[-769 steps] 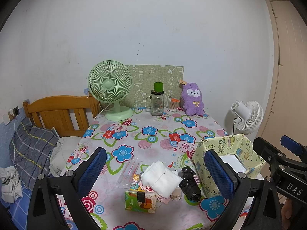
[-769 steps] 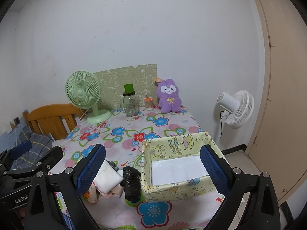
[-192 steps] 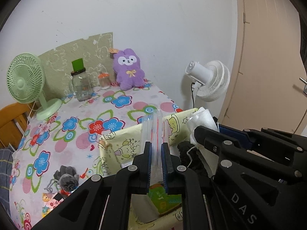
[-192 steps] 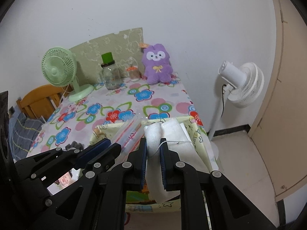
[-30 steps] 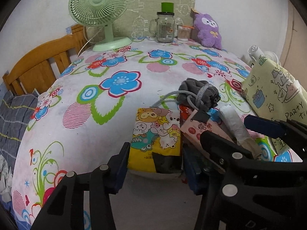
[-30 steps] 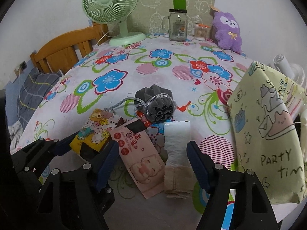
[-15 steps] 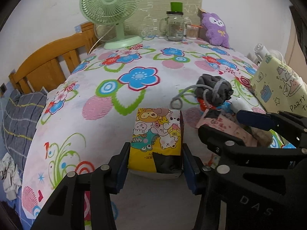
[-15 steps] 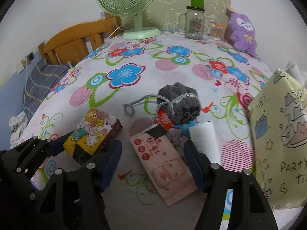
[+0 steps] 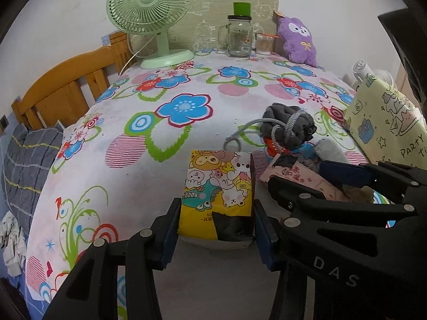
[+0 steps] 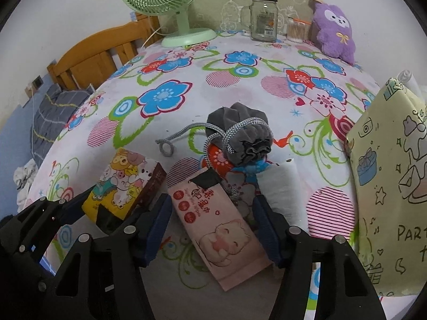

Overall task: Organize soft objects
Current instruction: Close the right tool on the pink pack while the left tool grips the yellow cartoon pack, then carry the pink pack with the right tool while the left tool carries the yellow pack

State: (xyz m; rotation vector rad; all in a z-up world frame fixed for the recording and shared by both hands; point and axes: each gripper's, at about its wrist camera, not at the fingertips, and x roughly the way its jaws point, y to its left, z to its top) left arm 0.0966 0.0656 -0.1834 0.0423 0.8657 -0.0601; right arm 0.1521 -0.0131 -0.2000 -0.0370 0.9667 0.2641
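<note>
Both tongs straddle tissue packs at the near edge of the flowered counter

The left tongs [image 9: 216, 224] press against both sides of the yellow cartoon tissue pack [image 9: 217, 186], clamped on it; the right tongs [image 10: 213, 224] stand apart around the pink tissue pack [image 10: 213, 218], pads just clear of its edges. A grey drawstring pouch [image 10: 240, 136] lies behind the pink pack, a white folded cloth [image 10: 283, 186] just right of it, and the yellow party box [image 10: 387, 181] stands at the right edge. A green fan [image 9: 150, 13], glass jar [image 9: 238, 37] and purple plush bunny [image 9: 297, 40] line the far side
</note>
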